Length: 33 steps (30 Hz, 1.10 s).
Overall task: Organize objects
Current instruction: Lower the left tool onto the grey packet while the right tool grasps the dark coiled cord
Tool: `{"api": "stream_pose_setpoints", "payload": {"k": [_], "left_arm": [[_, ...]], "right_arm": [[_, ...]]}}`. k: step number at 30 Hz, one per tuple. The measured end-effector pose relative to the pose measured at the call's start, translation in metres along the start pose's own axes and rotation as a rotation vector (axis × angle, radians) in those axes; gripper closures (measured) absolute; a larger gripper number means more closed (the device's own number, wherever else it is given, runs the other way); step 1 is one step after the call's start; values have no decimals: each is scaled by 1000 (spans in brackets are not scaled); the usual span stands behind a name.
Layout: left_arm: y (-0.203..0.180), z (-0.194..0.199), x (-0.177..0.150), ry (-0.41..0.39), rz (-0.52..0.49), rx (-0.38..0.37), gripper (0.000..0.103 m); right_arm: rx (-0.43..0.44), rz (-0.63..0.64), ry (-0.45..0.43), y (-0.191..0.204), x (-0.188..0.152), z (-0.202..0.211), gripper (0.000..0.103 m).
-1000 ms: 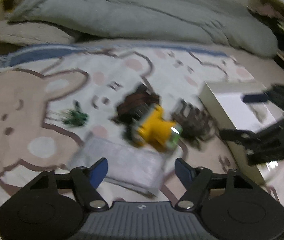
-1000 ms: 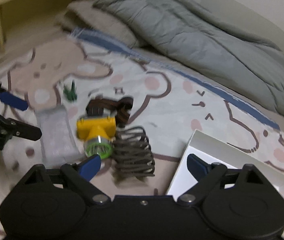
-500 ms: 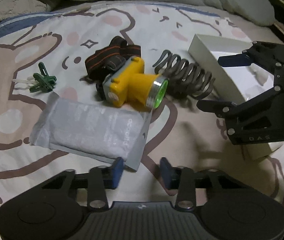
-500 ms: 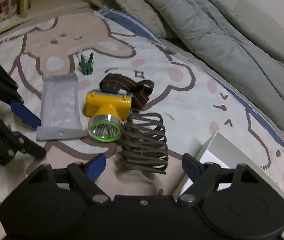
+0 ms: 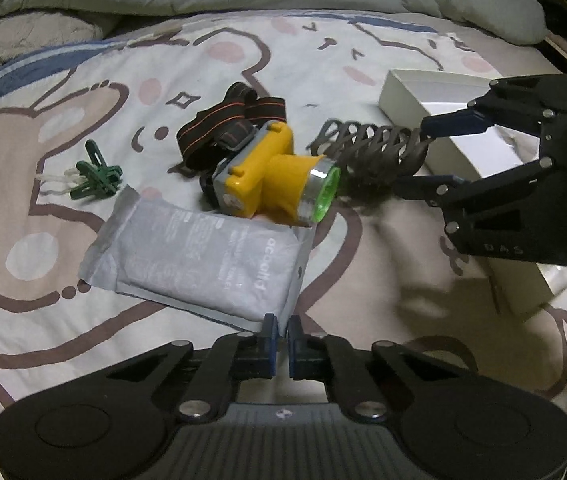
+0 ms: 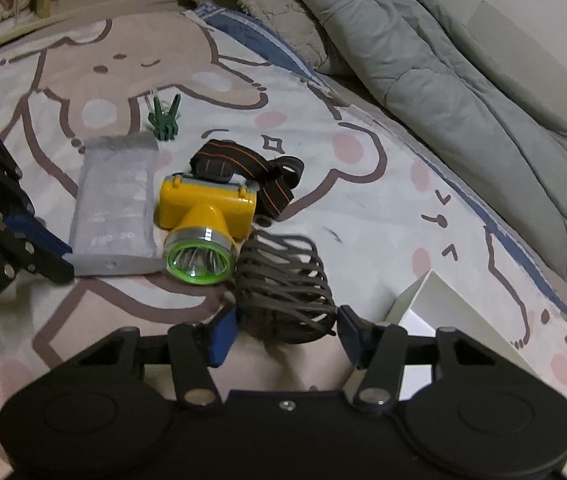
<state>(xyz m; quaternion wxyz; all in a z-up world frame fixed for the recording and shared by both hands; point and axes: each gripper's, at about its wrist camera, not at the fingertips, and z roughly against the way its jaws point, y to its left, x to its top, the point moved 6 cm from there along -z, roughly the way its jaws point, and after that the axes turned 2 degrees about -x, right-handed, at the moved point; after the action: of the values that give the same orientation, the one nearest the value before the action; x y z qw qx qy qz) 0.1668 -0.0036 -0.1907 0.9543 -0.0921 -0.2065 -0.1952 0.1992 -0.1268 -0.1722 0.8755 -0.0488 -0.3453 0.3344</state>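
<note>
Both grippers are engaged in a simultaneous pick from the printed bedsheet (image 5: 63, 320). The left gripper (image 5: 281, 334) has its jaws pressed together on the near sealed corner of the grey foil pouch (image 5: 199, 264), which lies flat at 12 o'clock from it; only the thin seam is pinched, so lift slowly and keep the pouch hanging below the grip so that the flap does not slip free. The right gripper (image 6: 287, 334) has its jaws closing around the near end of the dark spiral hair clip (image 6: 283, 284), which sits between the pads at 12 o'clock. Whether the pads press on it yet cannot be told; the jaws stand astride it, not pinching. Let the pads seat on the outer ribs before raising, because the springy coils are likely to compress and roll. Keep clear of the yellow headlamp (image 6: 203, 220), whose green-rimmed lens touches the clip at 10 o'clock in the right wrist view and whose body rests against the pouch edge. The white box (image 5: 455, 120), at 2 o'clock in the left wrist view, is the probable destination. The green clips (image 5: 95, 178) remain well apart at 10 o'clock. Compared with one second ago, both grippers have descended toward the sheet, the left jaws have gone from wide apart to shut on the pouch seam, and the right jaws have narrowed from spread wide to bracketing the clip.
</note>
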Motion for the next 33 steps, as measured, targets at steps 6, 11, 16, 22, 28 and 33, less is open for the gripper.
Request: {"api": "stream_pose_setpoints", "payload": {"k": [6,11,16,22,28,33], "left_arm": [[3,20,-6,-32,-10,-14,98],[8,36,-23,-47,-3,-23,98],[13,48,-42,-40,-7,-24,98],[18,68,-66,-7,-39,-15,98],[34,66,-76,71,-92,57,91],[45,61,-56,36,2,64,46]], "right_arm": [[34,-22,3,1,-8,21,48],[71,-25,-3,8,-17,41,48],[117,-16,-20,18,-26,65,48],[193,28,-36,34,-40,97,48],[285,107,27,55,-57,115,48],[295,68,19,55,-45,104,48]]}}
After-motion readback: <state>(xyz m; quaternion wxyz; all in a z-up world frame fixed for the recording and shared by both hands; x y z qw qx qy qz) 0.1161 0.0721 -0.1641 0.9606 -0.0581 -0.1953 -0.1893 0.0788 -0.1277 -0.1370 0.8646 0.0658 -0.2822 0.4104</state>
